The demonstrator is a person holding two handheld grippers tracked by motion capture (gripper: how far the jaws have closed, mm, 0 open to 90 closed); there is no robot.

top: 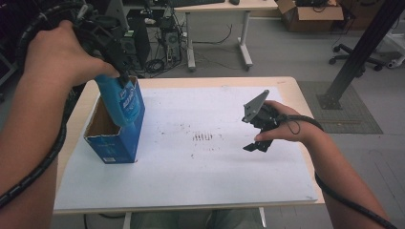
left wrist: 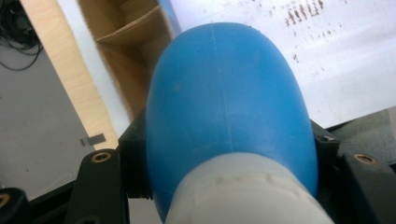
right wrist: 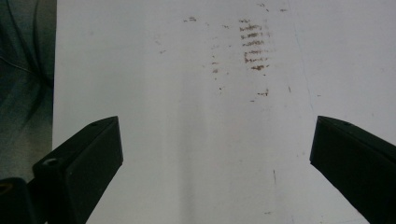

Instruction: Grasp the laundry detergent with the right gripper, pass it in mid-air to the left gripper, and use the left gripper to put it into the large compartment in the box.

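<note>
A blue plastic bottle (top: 120,101) hangs bottom-down, its lower end still inside the open top of a blue cardboard box (top: 117,143) at the table's left. My left gripper (top: 111,64) is shut on the bottle near its white cap. In the left gripper view the blue bottle (left wrist: 224,107) bulges between the two black jaws, its white cap (left wrist: 243,193) nearest the camera, and the box's brown inside (left wrist: 128,51) lies beyond. My right gripper (top: 255,138) hovers over the white mat at the right. Its jaws stand wide open, with only bare mat (right wrist: 210,140) between them.
A white mat (top: 200,176) with brown smudges (top: 203,137) covers most of the wooden table (top: 286,83). Beyond the far edge stand a desk, computer towers with cables, a cardboard box and an office chair. A black metal post rises at the right.
</note>
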